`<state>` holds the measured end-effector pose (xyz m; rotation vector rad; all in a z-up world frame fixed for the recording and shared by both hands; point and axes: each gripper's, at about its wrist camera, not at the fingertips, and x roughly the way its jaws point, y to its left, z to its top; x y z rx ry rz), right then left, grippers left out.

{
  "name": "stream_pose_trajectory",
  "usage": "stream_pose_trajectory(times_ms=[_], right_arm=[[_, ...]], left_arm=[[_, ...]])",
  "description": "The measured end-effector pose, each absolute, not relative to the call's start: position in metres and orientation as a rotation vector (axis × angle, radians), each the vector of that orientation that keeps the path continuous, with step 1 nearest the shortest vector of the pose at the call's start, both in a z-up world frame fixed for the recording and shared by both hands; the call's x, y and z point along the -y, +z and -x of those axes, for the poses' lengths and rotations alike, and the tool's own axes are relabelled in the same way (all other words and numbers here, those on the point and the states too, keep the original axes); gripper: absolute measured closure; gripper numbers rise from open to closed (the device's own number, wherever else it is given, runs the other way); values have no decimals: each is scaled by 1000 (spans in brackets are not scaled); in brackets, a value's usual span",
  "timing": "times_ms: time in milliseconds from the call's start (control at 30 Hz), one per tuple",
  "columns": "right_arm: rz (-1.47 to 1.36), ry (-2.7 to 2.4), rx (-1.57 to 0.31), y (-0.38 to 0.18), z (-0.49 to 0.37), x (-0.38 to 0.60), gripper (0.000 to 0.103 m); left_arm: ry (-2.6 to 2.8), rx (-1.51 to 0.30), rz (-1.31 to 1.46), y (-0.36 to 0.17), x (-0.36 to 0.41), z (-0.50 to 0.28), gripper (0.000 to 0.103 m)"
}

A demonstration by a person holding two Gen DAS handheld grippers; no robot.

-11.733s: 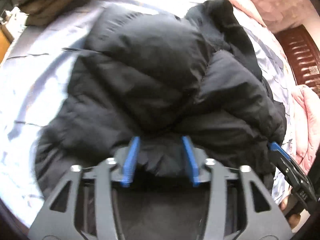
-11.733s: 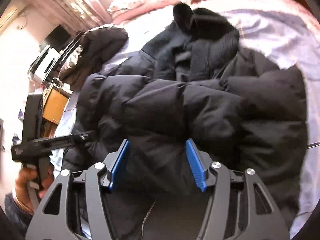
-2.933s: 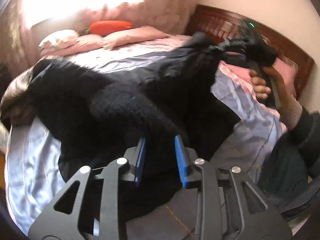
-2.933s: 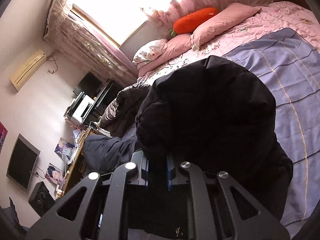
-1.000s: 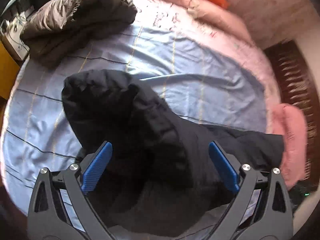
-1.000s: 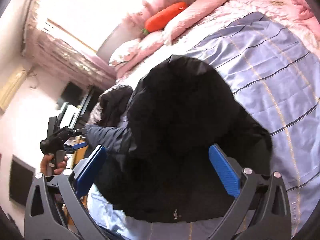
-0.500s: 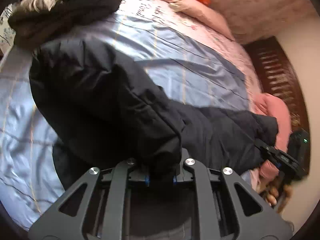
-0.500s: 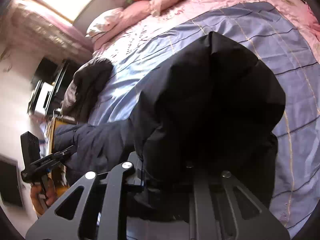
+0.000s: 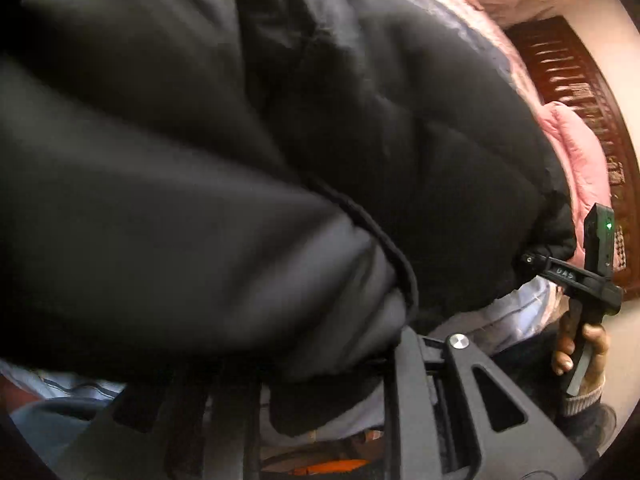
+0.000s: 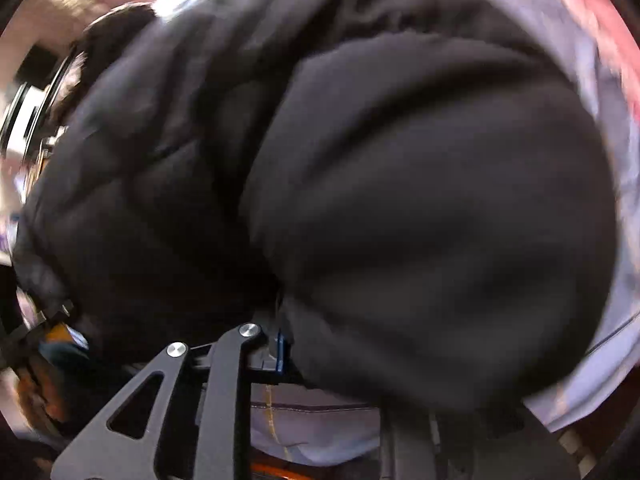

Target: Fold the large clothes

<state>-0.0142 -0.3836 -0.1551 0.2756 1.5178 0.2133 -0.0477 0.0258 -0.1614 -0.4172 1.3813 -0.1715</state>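
A big black puffer jacket (image 9: 224,152) fills the left wrist view and lies over the lilac bed sheet (image 9: 516,312). It drapes over my left gripper (image 9: 328,360), whose fingertips are hidden under the fabric. In the right wrist view the same jacket (image 10: 400,200) bulges over my right gripper (image 10: 320,352); one blue pad (image 10: 280,354) shows pressed against the fabric. The right gripper also shows in the left wrist view (image 9: 532,260), its tip buried in the jacket's far edge, held by a hand (image 9: 580,344).
A pink quilt (image 9: 576,160) and a dark wooden headboard (image 9: 580,80) lie at the right. Another dark garment (image 10: 112,32) sits at the far left of the bed, with furniture beyond it. The bed's near edge is right below both grippers.
Both grippers have come down close to the bed with the jacket, which now fills both views. Both were wide open a second ago and have shut on it since.
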Motion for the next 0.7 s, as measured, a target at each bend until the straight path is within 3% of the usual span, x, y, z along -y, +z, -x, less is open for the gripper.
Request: stream_pose_trajectory(times_ms=[100, 167, 233, 267, 400, 567, 700], right_arm=[[-285, 212, -1523, -159, 14, 386, 78], [-263, 205, -1501, -149, 16, 388, 61], [-283, 164, -1490, -133, 23, 401, 37], [-320, 151, -1469, -124, 27, 412, 34], [-425, 42, -1381, -81, 51, 454, 34], [-217, 51, -1109, -15, 55, 422, 34], [-70, 198, -1086, -18, 31, 360, 35]], left_arm=[[-156, -1387, 427, -165, -22, 47, 80], [-192, -1374, 463, -151, -25, 56, 79], [-222, -1387, 496, -137, -35, 74, 60], [-221, -1386, 500, -131, -39, 82, 53], [-155, -1245, 454, -74, -73, 118, 61], [-203, -901, 354, 21, -74, 109, 60], [-193, -921, 350, 6, -51, 60, 59]])
